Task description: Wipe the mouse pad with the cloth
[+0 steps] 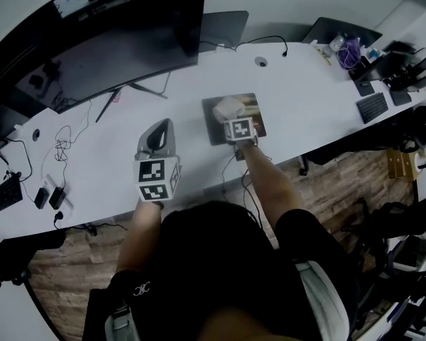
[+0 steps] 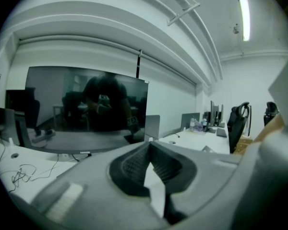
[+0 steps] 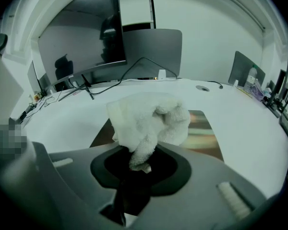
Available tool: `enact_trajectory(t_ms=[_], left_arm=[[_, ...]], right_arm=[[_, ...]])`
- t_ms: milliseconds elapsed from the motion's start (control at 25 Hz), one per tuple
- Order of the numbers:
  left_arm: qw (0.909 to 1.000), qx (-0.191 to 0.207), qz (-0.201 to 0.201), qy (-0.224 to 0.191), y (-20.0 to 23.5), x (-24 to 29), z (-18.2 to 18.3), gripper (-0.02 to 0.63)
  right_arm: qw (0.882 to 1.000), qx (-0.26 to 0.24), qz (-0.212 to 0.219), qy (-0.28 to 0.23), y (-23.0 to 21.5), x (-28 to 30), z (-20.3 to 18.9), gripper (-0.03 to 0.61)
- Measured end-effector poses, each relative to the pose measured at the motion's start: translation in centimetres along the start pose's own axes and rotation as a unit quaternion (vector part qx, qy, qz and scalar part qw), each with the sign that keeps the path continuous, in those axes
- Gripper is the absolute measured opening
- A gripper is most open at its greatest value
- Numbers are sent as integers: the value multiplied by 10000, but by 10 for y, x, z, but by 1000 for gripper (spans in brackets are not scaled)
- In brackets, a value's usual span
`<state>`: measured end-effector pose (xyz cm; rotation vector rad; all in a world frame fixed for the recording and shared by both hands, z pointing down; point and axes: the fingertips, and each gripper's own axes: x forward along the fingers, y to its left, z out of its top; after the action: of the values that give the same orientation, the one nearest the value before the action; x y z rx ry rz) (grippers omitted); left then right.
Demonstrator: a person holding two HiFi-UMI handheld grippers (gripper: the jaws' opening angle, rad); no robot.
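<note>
A dark mouse pad (image 1: 255, 124) lies on the white desk (image 1: 319, 98) in front of me. A crumpled white cloth (image 1: 227, 107) rests on its left part. My right gripper (image 1: 232, 117) is shut on the cloth and holds it down on the pad. In the right gripper view the cloth (image 3: 149, 121) bunches out of the right gripper (image 3: 141, 163), with the mouse pad (image 3: 204, 133) showing beyond it. My left gripper (image 1: 158, 136) hovers over bare desk to the left of the pad. In its own view the left gripper (image 2: 149, 145) has its tips together and holds nothing.
A large curved monitor (image 1: 113, 41) stands at the back left, its stand (image 1: 131, 89) just beyond the left gripper. Loose cables (image 1: 62, 148) and power adapters (image 1: 48, 197) lie at the left. A keyboard (image 1: 373, 106) and bottles (image 1: 349, 52) sit far right. The desk's front edge runs under my arms.
</note>
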<state>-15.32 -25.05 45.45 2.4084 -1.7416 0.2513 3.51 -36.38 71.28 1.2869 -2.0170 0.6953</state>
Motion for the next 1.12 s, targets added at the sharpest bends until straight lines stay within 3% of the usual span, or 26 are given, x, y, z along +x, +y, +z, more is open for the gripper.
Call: enact_trajectory(t_ms=[560, 1120], left_arm=[[10000, 83, 31, 41, -14, 5, 2, -2], [9999, 80, 87, 29, -24, 6, 3, -2]], right_arm=[[9990, 255, -356, -68, -64, -12, -7, 84], [9969, 458, -639, 4, -99, -20, -15, 84]])
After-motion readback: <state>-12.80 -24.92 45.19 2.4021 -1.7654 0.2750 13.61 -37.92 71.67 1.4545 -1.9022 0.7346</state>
